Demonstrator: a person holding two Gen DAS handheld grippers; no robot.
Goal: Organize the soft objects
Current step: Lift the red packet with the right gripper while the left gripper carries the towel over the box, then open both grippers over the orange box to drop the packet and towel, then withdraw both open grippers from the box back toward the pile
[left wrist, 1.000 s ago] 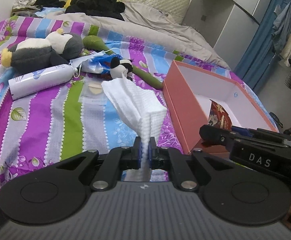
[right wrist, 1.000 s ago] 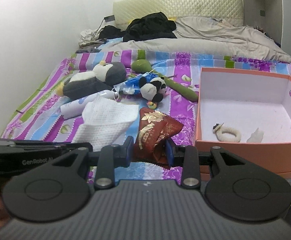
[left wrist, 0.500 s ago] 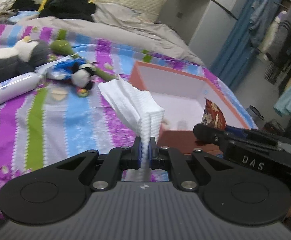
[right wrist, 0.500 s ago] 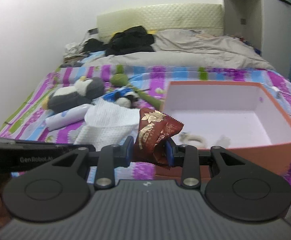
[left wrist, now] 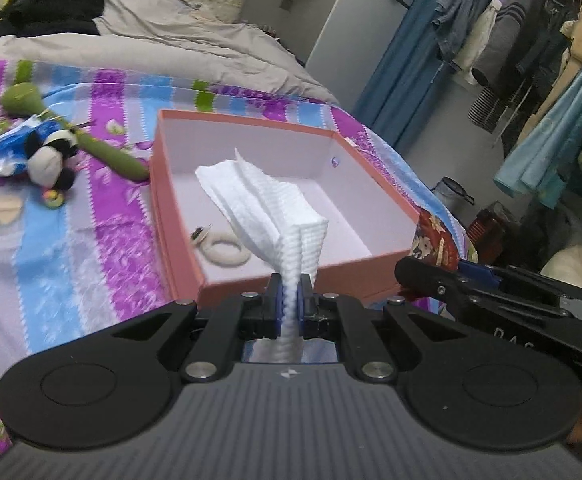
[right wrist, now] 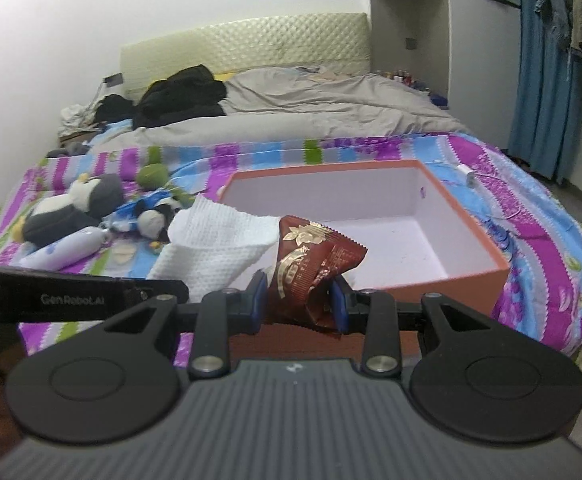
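My left gripper (left wrist: 289,300) is shut on a white waffle-textured cloth (left wrist: 275,208), which fans upward in front of the orange box (left wrist: 179,216). The box has a white inside, with a pale ring (left wrist: 227,250) lying near its front left corner. My right gripper (right wrist: 299,304) is shut on a dark red snack packet (right wrist: 311,264), held just before the near wall of the orange box (right wrist: 467,276). The white cloth (right wrist: 215,248) shows at the left of the right wrist view, the red packet (left wrist: 435,240) at the right of the left wrist view.
On the striped bedspread (left wrist: 91,240) left of the box lie a small panda plush (left wrist: 51,156), a green plush (left wrist: 103,152), a grey-and-white penguin plush (right wrist: 71,212) and a white bottle (right wrist: 67,248). Grey duvet and black clothes fill the back. Hanging clothes (left wrist: 531,40) stand right of the bed.
Both grippers have swung rightward with their loads, from over the bedspread to the front of the orange box. The cloth now stands over the box's inside. Neither grip has altered.
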